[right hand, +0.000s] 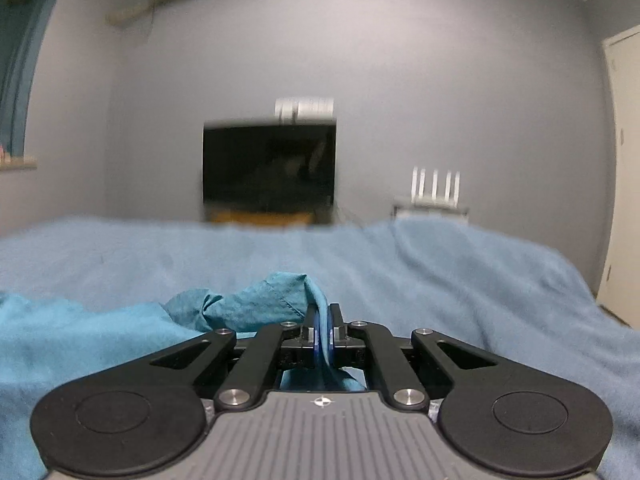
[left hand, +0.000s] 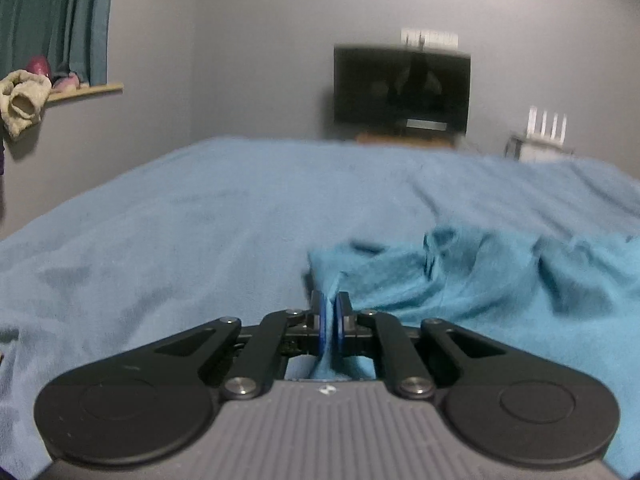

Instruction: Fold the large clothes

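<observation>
1. The left gripper has its two blue pads pressed together on a fold of the teal garment, and the cloth passes between them and comes out behind, near the grey body of the tool.
2. The right gripper also pinches the teal garment: a hemmed edge with a visible seam goes over the left pad and down between the two pads.
3. In the left wrist view the garment lies crumpled to the right of the gripper, on the light blue blanket that covers the bed.
4. In the right wrist view the garment spreads to the left of the gripper, with a bunched part just in front of the fingers, and the same blanket is under it.
5. Which part of the garment each gripper holds cannot be told, because the cloth is wrinkled and partly blurred.
6. Behind the bed a dark television stands against the grey wall, and a white router with four antennas stands to its right.
7. In the left wrist view a teal curtain hangs at the upper left, above a wooden sill, and a beige cloth hangs at the end of this sill.
8. In the right wrist view a white door is at the far right edge.
</observation>
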Action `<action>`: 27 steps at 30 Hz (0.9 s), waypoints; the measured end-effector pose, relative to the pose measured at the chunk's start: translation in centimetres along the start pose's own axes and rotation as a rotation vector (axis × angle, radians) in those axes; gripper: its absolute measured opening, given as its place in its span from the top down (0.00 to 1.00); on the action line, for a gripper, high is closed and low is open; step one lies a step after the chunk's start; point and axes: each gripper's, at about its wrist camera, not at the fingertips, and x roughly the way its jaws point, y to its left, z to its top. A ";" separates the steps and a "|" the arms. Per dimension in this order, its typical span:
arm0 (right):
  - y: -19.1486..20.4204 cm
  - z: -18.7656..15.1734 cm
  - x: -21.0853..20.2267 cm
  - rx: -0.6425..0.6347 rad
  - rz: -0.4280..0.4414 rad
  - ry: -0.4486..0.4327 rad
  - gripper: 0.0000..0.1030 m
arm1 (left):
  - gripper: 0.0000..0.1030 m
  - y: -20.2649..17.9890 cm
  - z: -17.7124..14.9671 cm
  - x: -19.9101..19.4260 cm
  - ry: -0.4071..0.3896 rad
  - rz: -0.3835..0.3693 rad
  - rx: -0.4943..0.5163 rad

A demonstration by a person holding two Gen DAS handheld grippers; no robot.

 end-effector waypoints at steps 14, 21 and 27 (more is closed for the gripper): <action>3.3 1.7 -6.1 0.003 0.057 0.043 0.44 | 0.42 -1.9 2.2 -3.8 -0.086 -0.065 -0.084; 10.3 0.4 -10.4 -0.027 0.427 0.163 0.43 | 0.41 -9.6 -1.0 -3.1 0.091 -0.372 0.108; 12.2 -3.8 -9.4 -0.197 0.272 0.220 0.44 | 0.42 -11.2 -5.2 -2.8 0.313 -0.410 0.378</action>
